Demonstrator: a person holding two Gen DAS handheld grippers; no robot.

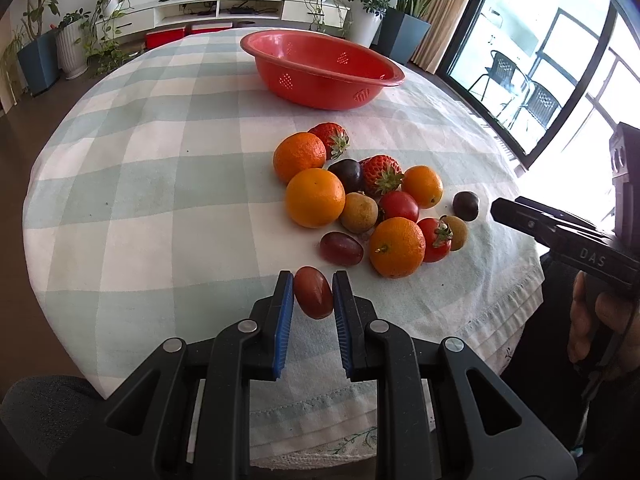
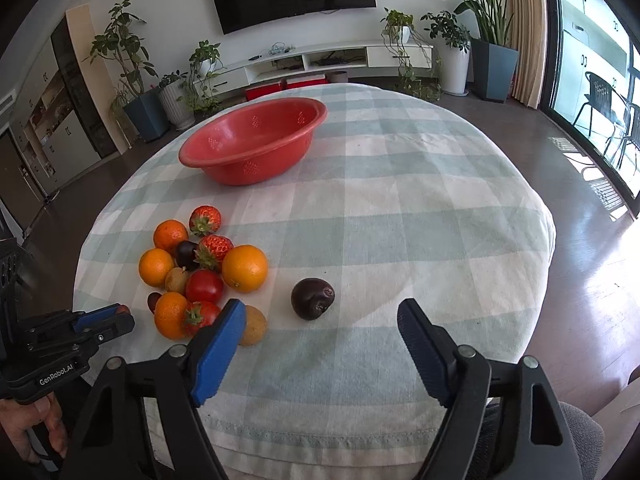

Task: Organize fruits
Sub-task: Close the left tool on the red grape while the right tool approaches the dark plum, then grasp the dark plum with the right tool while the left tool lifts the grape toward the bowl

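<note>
Blue rubber pads of the left gripper (image 1: 313,296) pinch a small reddish-brown oval fruit (image 1: 313,297) by its sides, held just off the checked tablecloth (image 1: 160,200), with the red colander (image 1: 320,68) far off at twelve o'clock and nothing in it that shows. Such a smooth, rounded skin could squirt out of the pads if the hand tilts or jolts on the way over, and a harder squeeze might split it. At two o'clock from that fruit lies the pile: oranges (image 1: 315,203), strawberries (image 1: 382,174), tomatoes (image 1: 399,205), all touching, so knocking one could send others rolling toward the table edge near the person's knees. The right gripper (image 2: 320,320) stands spread, nothing between its pads, with a dark plum (image 2: 312,298) lying alone just ahead at twelve o'clock. Its left finger (image 2: 222,344) hangs close to a brownish fruit (image 2: 252,326) at ten o'clock; closing off-centre could nudge that one or roll the plum away instead of catching it.
</note>
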